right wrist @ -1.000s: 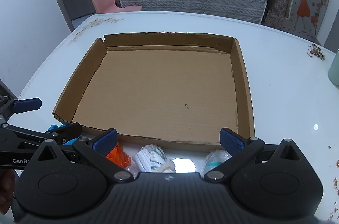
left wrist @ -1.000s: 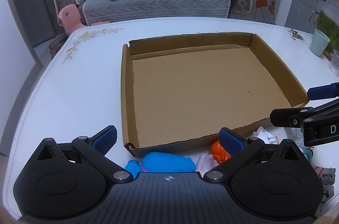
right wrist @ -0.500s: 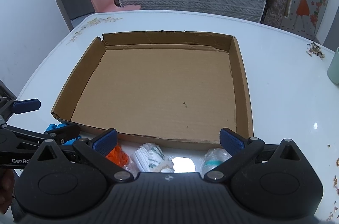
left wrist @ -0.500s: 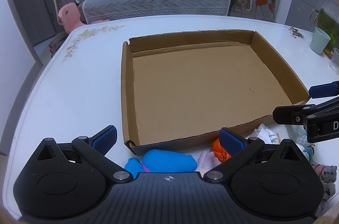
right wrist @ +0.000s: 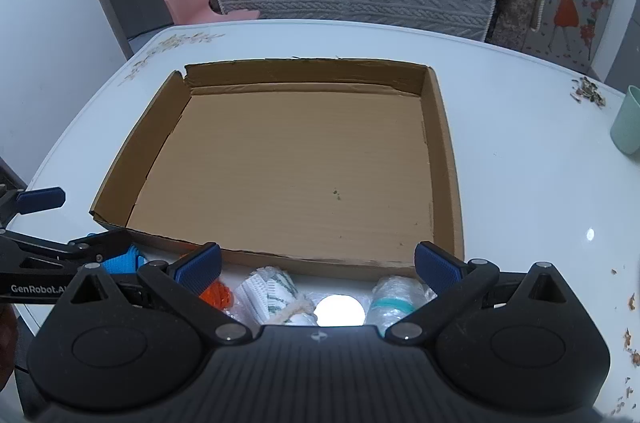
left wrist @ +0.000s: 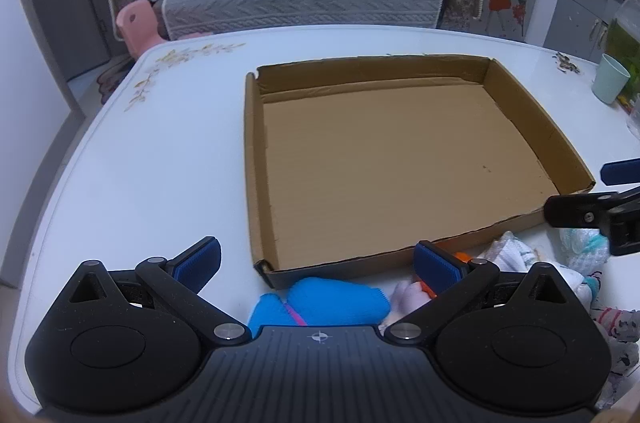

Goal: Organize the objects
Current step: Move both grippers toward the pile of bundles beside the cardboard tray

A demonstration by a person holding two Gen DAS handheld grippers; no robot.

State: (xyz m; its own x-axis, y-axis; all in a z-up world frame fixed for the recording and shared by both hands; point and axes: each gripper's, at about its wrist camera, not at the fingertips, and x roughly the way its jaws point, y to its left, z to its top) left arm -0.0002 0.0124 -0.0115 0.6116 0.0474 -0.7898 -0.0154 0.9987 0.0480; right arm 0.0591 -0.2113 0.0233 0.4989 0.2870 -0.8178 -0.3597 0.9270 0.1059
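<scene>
Both my grippers have backed off slightly; tray sits a bit farther in view than before. Left gripper jaws spread wide, nothing held, above blue sock. Right gripper likewise apart, over white striped bundle and wrapped bundle. Cardboard tray just beyond them on table. Green cup far right.

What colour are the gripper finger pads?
Dark blue, ribbed pads; clearest in the right wrist view.
</scene>
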